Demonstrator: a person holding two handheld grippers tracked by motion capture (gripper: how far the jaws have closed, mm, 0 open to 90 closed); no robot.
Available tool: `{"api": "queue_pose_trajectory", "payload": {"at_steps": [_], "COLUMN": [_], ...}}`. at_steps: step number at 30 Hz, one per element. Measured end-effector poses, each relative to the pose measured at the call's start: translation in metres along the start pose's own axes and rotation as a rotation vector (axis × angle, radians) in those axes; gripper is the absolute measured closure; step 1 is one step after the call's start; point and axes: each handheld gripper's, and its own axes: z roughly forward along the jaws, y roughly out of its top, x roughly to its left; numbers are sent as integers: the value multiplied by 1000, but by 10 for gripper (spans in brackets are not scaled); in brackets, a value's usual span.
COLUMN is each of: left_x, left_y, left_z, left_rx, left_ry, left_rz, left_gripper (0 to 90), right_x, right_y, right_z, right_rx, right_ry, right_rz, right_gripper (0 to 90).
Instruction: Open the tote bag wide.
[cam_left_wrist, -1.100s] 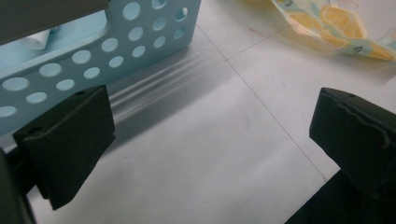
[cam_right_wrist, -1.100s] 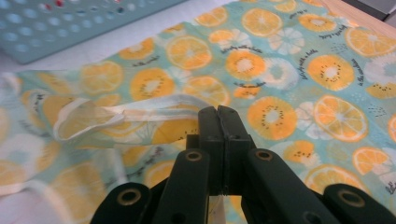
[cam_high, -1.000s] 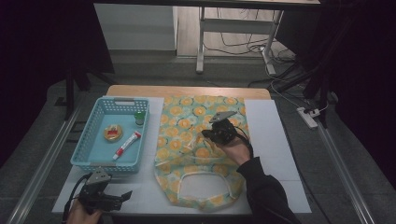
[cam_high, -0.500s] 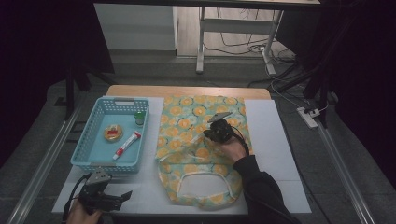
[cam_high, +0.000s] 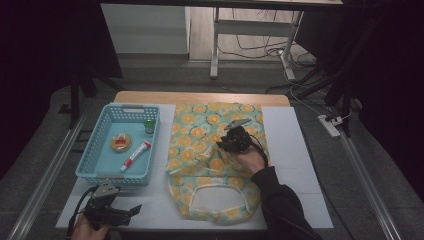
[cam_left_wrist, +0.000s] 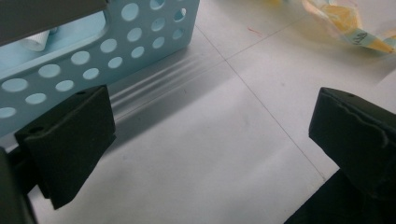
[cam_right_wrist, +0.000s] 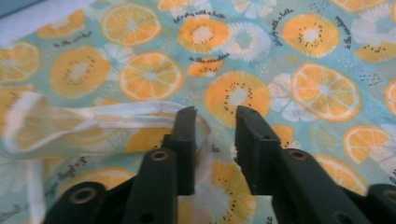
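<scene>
A cloth bag (cam_high: 200, 125) printed with orange slices lies flat on the white table, its opening toward the near edge. My right gripper (cam_high: 221, 146) sits low over the middle of the bag (cam_right_wrist: 322, 88). Its jaws (cam_right_wrist: 215, 114) have just been opening and stand a little apart. The bag's pale handle strap (cam_right_wrist: 93, 112) lies slack against the left jaw, and the pads do not press on it. My left gripper (cam_high: 131, 210) rests at the near left of the table. It (cam_left_wrist: 210, 126) is wide open over bare tabletop beside the blue basket (cam_left_wrist: 93, 60).
The blue perforated basket (cam_high: 95, 167) at the left holds a small green bottle (cam_high: 149, 126), a round tin (cam_high: 121, 142) and a red-and-white tube (cam_high: 135, 155). White table surface (cam_high: 290, 145) shows to the right of the bag. Beyond the table stand dark floor, cables and frame legs.
My right hand has sunk slightly and shifted a little left over the bag, bringing the handle strap down onto the cloth. The left gripper has not moved.
</scene>
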Motion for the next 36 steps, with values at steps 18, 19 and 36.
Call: {"api": "queue_pose_trajectory", "payload": {"at_steps": [18,19,36], "left_x": [1,1,0], "left_y": [0,0,0], "left_z": [0,0,0], "left_rx": [-1,-1,0], "left_ry": [0,0,0], "left_rz": [-6,-6,-6], "left_gripper": [9,9,9], "right_x": [28,30,47], "right_y": [-4,-5,-50], "right_z": [-35,-36,-35], "right_rx": [23,28,153], "right_ry": [107,112,135], "right_rz": [-6,-5,-43], "right_gripper": [220,189,32]}}
